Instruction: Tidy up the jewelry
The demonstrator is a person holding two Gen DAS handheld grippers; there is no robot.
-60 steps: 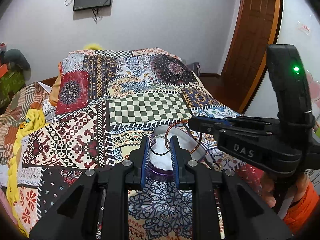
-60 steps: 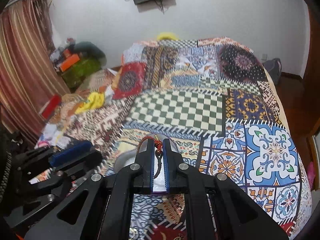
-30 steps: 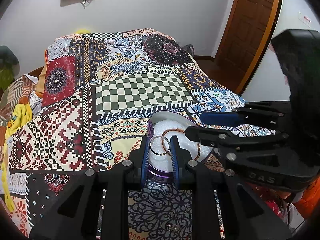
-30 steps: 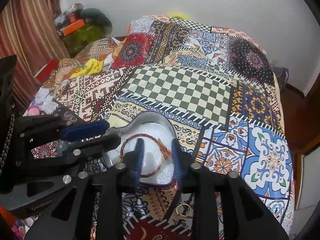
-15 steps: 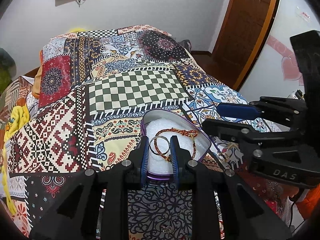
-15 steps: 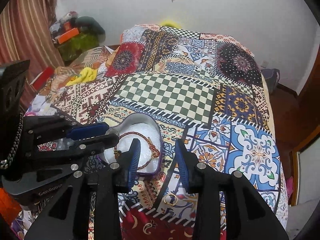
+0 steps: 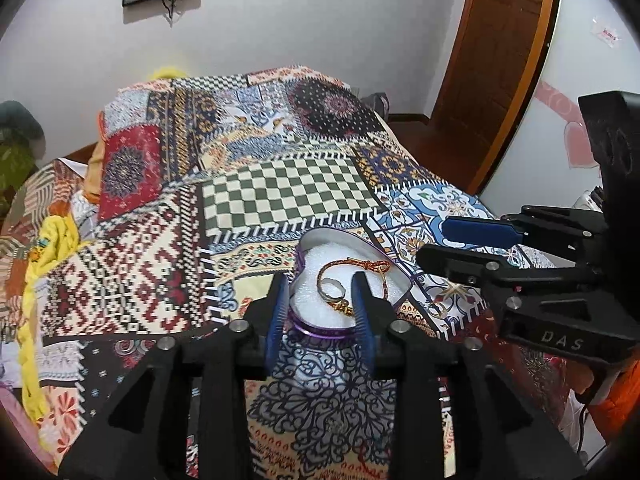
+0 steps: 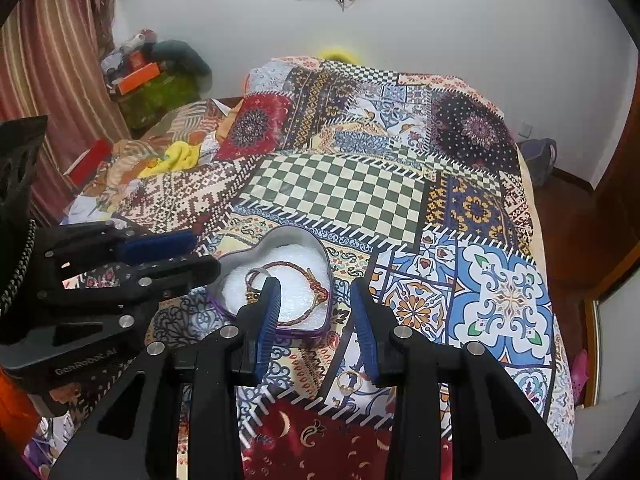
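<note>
Dropped: two bangles point(image 7: 333, 289), one cord bracelet point(image 7: 352, 265) in tin point(image 7: 316, 326); left hand-held gripper point(image 7: 320, 300) opening, right hand-held gripper point(image 8: 314, 312) apart (both empty).

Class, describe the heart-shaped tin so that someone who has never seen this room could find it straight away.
Start at the bed's patchwork quilt and find the green-and-white checkered patch in its middle. Just in front of that patch sits the tin. It alone is heart-shaped, with a purple wall and white padding holding a red cord bracelet and rings.
</note>
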